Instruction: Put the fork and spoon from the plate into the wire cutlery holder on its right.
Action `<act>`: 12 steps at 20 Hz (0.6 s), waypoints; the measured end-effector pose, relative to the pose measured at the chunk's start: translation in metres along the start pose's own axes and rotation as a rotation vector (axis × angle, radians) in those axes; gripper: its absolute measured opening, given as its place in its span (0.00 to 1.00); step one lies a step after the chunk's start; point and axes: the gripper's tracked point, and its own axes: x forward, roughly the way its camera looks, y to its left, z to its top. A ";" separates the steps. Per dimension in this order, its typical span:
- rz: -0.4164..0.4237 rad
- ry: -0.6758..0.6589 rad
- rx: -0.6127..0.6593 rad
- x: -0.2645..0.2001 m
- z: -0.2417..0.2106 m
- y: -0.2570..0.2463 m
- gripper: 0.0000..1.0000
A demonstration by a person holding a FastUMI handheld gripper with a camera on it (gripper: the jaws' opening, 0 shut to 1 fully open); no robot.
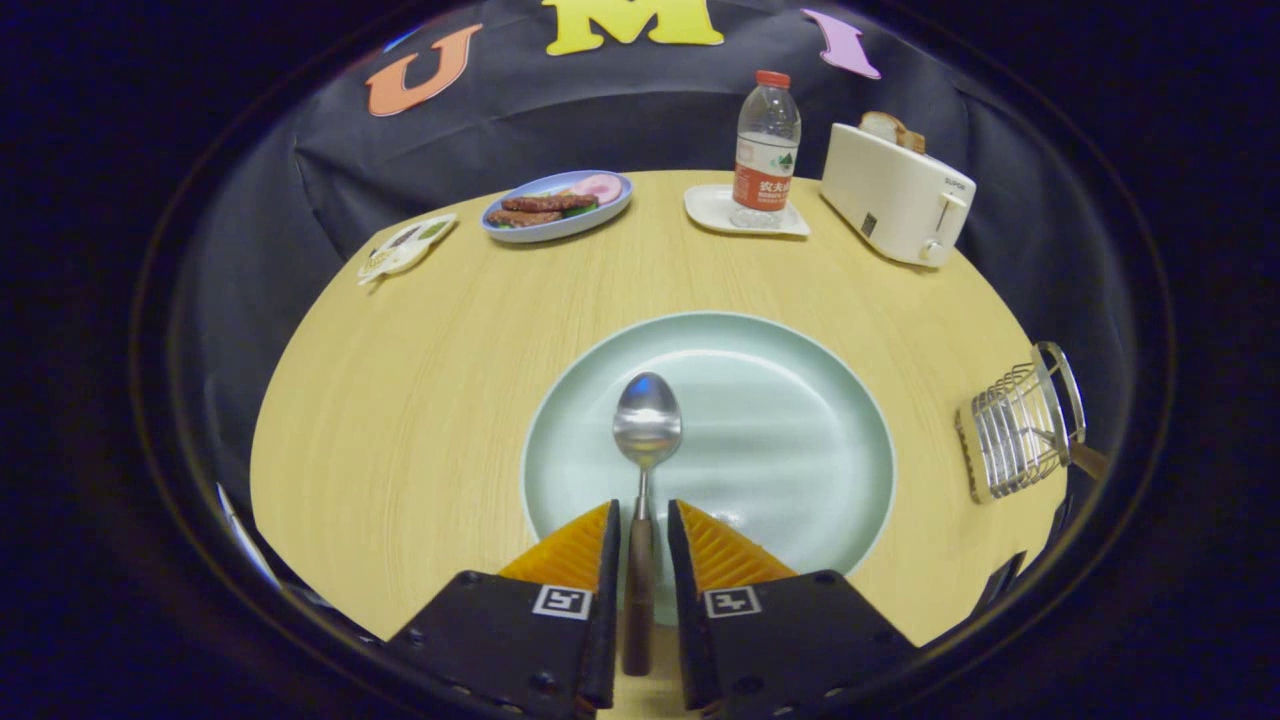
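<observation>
The spoon is seen lying on the pale green plate, its bowl pointing away from the gripper and its dark handle running back between the two fingers. The handle is flanked closely by both fingers, with narrow gaps visible on either side, so the gripper is held nearly closed around the handle; whether the fingers actually press on it cannot be told. The plate is set on the round wooden table, just ahead of the fingers and partly beneath them.

To the right of the plate, near the table's edge, the wire cutlery holder is placed, well apart from the spoon. A brownish handle is seen sticking out of the holder's far side; what it belongs to cannot be made out.

Beyond the plate, at the far side of the table, a water bottle with a red cap is stood upright on a small white tray. Just to its right a white toaster is placed, with bread showing at its top. To the left of the bottle a blue plate of food is set, and further left a small white packet is laid near the table's edge.
</observation>
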 end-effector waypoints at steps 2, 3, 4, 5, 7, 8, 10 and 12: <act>-0.013 -0.001 -0.003 -0.001 0.001 -0.001 0.17; -0.032 0.003 -0.006 -0.001 -0.002 -0.004 0.13; -0.017 0.008 -0.006 0.001 -0.001 0.000 0.09; -0.007 0.010 -0.014 0.000 -0.001 0.000 0.09; -0.002 0.012 -0.027 -0.004 0.002 -0.004 0.03; 0.012 0.007 -0.027 -0.006 0.004 -0.002 0.03; 0.037 -0.004 -0.033 -0.016 0.013 -0.006 0.03; 0.059 -0.028 -0.050 -0.030 0.023 -0.010 0.03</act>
